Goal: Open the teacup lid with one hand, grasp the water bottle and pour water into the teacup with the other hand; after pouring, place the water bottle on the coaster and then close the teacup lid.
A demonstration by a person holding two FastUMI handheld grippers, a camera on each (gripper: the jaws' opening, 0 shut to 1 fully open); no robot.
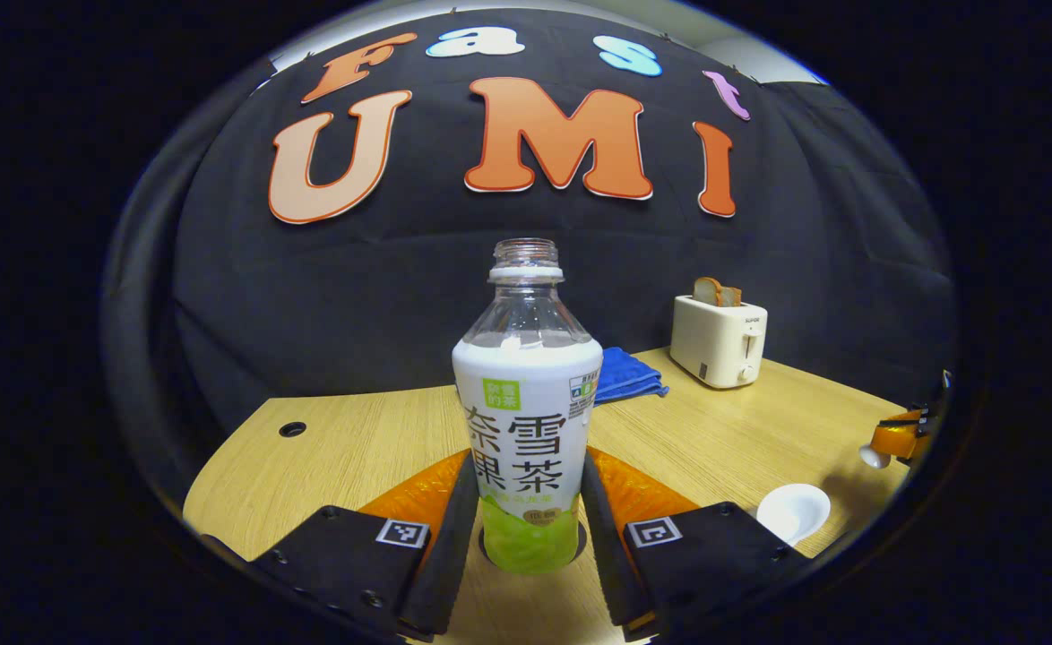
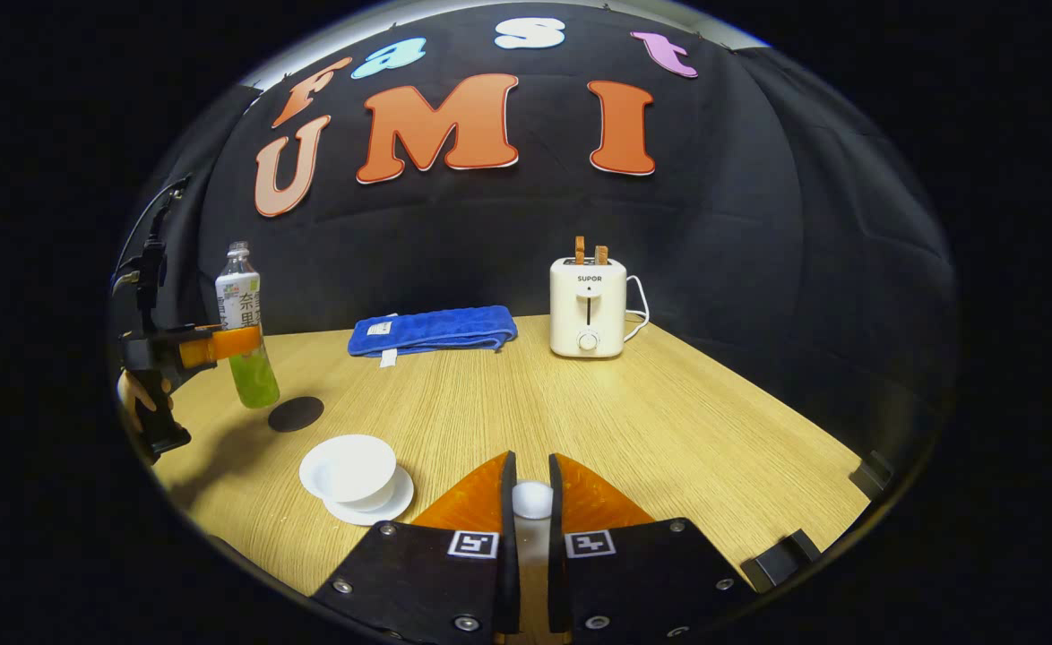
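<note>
The uncapped water bottle [image 1: 526, 376], with a white and green label, stands upright between the fingers of my left gripper [image 1: 529, 466], which is shut on its lower body. The dark round coaster [image 1: 580, 537] shows just behind the bottle's base; in the right gripper view the bottle [image 2: 244, 331] is beside the coaster [image 2: 296, 414], and I cannot tell if they touch. My right gripper [image 2: 531, 475] is shut on the white teacup lid [image 2: 532, 500], held off the table. The white teacup [image 2: 348, 468] sits uncovered on its saucer [image 2: 392, 509].
A cream toaster [image 2: 588, 309] with bread slices stands at the back of the wooden table [image 2: 669, 421]. A folded blue towel [image 2: 436, 330] lies to its left. A hand [image 2: 136, 394] holds the left gripper [image 2: 221, 343]. The table has a small hole [image 1: 292, 429].
</note>
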